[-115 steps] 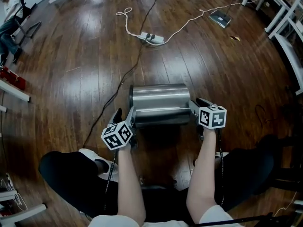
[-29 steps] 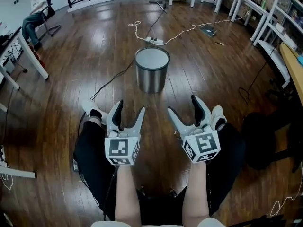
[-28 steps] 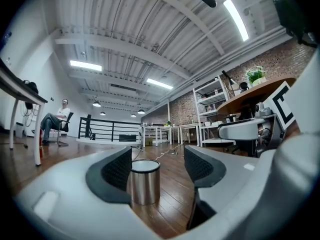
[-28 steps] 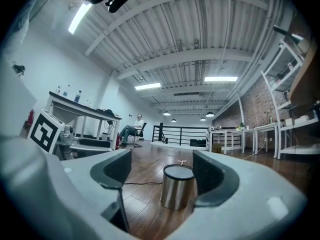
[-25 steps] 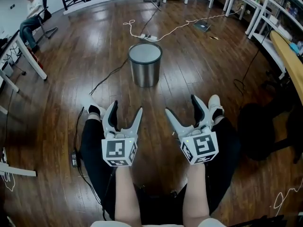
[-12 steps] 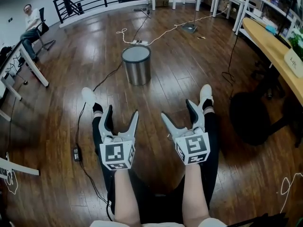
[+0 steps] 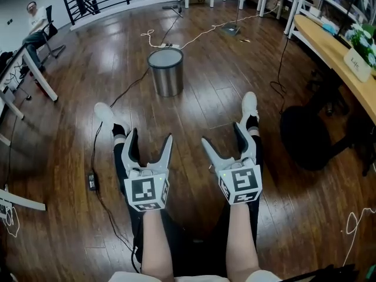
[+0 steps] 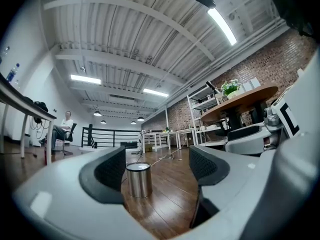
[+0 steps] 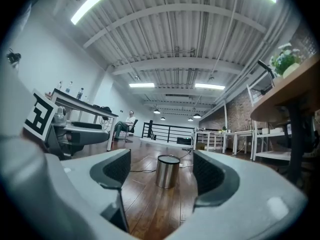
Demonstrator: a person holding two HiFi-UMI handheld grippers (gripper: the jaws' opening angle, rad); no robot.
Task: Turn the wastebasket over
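Head view: the bin (image 7: pixel 167 72), clamped on its side between the grippers a few seconds back, now stands alone far out on the floor (image 7: pixel 200 107), flat end up. I judge it turned over, with the left gripper (image 7: pixel 150 137) and right gripper (image 7: pixel 223 135) drawn back near, over the legs. Left gripper view: jaws apart, just been opening wider, nothing between them, bin (image 8: pixel 139 180) well beyond. Right gripper view: jaws wide apart and empty, bin (image 9: pixel 167 172) far ahead, so the job looks done.
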